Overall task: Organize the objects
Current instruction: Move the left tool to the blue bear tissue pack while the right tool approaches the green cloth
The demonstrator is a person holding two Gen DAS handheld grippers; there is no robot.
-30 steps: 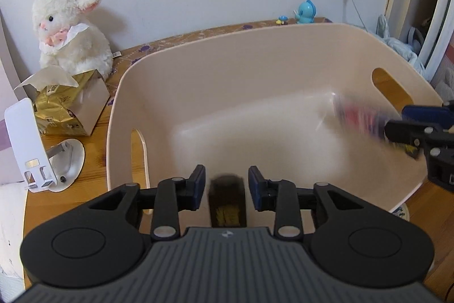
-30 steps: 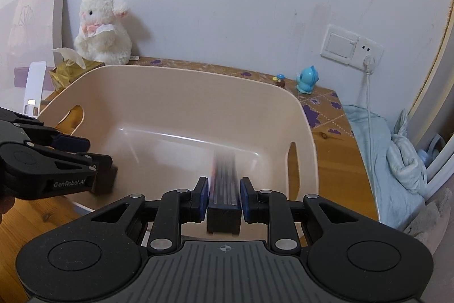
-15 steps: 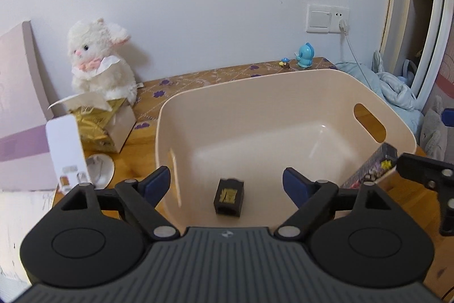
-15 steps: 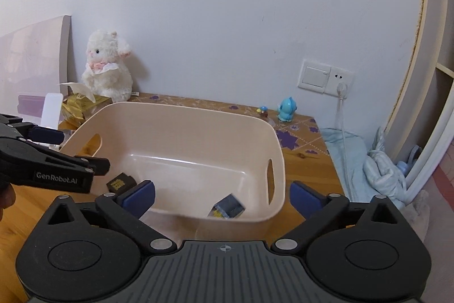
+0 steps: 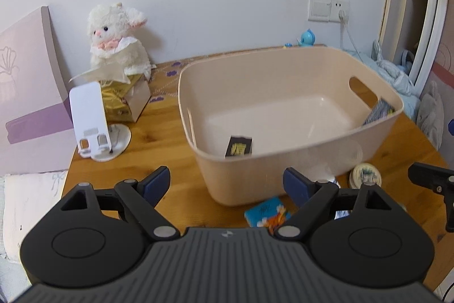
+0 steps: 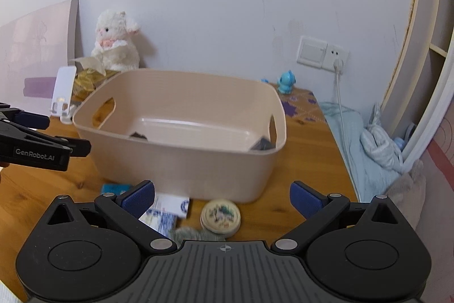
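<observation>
Beige bin (image 5: 298,178) sits ahead of both my grippers on the wooden table (image 5: 159,149); inside it a small black box (image 5: 239,147) lies near the front wall and a dark packet (image 5: 378,111) leans at its right end. My left gripper (image 5: 225,183) has fingers spread wide, empty. Right gripper (image 6: 222,193) same, fingers apart, nothing held. Just ahead of the right fingers: round tin (image 6: 220,215), white card (image 6: 167,210). Blue pack (image 5: 266,213) between the left fingers.

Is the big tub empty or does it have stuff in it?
Not empty. The tub holds a small black box on its floor and a dark packet leaning against its right wall.
</observation>
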